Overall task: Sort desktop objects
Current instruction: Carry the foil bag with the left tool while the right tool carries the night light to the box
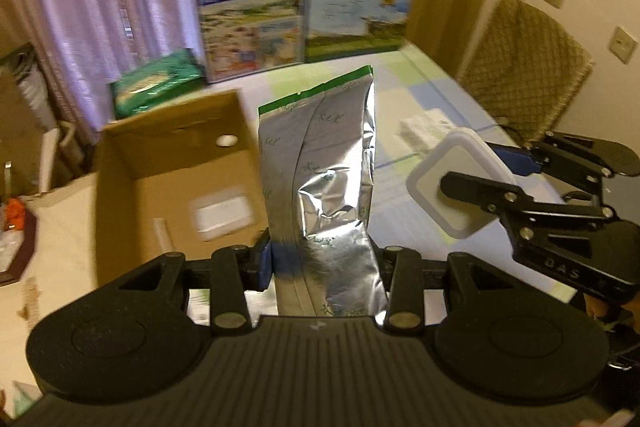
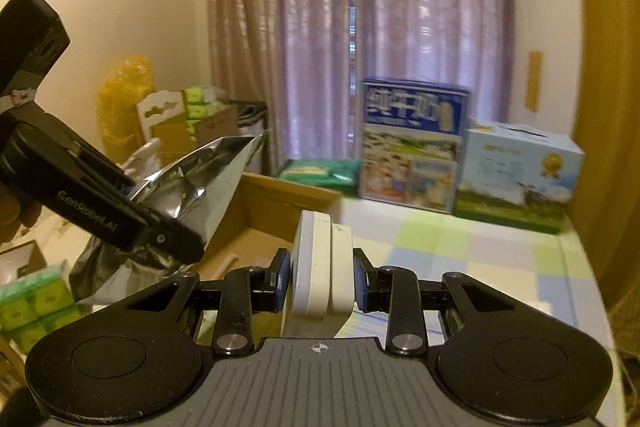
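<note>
Beyond both pairs of jaws stretches a table [image 2: 500, 251] covered in a pale checked cloth of green, blue and white squares. At its far edge stand a tall blue printed carton [image 1: 250, 11] and a lower light-blue carton [image 1: 358, 13], with a flat green pack [image 1: 160, 83] beside them. Mauve curtains [image 2: 360, 27] hang behind, and a chair with a quilted tan cover [image 1: 524, 67] sits off to the right of the left jaws. An open cardboard box [image 1: 172, 163] lies ahead and left of the left jaws, with a small white item and a pale tube on its floor.

Left gripper [image 1: 326, 263]: jaws closed narrow on the lower part of a silver foil pouch [image 1: 328, 163] with a green top strip, held upright and lifted beside the box. In the right wrist view the left gripper [image 2: 168, 247] tilts, the pouch slanting over the box edge.

Right gripper [image 2: 322, 283]: jaws pinch a white rounded-square case [image 2: 322, 267] on its two flat faces, held on edge, raised over the table just right of the box. A hand is partly visible behind it.
</note>
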Available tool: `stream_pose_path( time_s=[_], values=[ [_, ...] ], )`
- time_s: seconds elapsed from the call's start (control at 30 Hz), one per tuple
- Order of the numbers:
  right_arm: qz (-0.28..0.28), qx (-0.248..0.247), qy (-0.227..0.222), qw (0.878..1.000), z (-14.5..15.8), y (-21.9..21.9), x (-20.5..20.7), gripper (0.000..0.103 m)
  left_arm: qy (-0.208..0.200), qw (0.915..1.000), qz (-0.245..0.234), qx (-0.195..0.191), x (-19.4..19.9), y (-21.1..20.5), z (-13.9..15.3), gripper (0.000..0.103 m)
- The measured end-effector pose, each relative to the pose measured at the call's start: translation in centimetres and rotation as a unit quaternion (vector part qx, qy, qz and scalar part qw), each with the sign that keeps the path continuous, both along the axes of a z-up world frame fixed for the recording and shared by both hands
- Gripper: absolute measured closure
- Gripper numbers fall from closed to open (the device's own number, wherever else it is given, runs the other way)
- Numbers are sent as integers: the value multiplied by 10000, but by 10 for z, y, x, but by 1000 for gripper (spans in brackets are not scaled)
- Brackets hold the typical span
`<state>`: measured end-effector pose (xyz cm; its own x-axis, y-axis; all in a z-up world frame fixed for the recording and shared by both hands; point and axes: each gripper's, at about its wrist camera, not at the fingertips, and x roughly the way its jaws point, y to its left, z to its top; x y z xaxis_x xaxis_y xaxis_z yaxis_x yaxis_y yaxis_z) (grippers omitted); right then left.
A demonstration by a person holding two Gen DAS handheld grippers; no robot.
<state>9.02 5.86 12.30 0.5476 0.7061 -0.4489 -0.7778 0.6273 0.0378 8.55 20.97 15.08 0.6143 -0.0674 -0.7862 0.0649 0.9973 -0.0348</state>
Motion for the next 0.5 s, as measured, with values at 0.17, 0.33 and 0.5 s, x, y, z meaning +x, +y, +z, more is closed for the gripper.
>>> stream_pose_path(
  time_s=[0.17, 0.33, 0.5],
  values=[
    [224, 12, 77, 9997, 0, 44, 0, 74, 55, 9995, 295, 95, -4, 39, 0, 68],
    [356, -27, 204, 9992, -7, 81, 3, 74, 130, 9987, 486, 114, -4, 70, -8, 68],
    [449, -116, 302, 9985, -19, 109, 8, 74, 176, 9977, 639, 163, 2, 91, -20, 68]
  ],
)
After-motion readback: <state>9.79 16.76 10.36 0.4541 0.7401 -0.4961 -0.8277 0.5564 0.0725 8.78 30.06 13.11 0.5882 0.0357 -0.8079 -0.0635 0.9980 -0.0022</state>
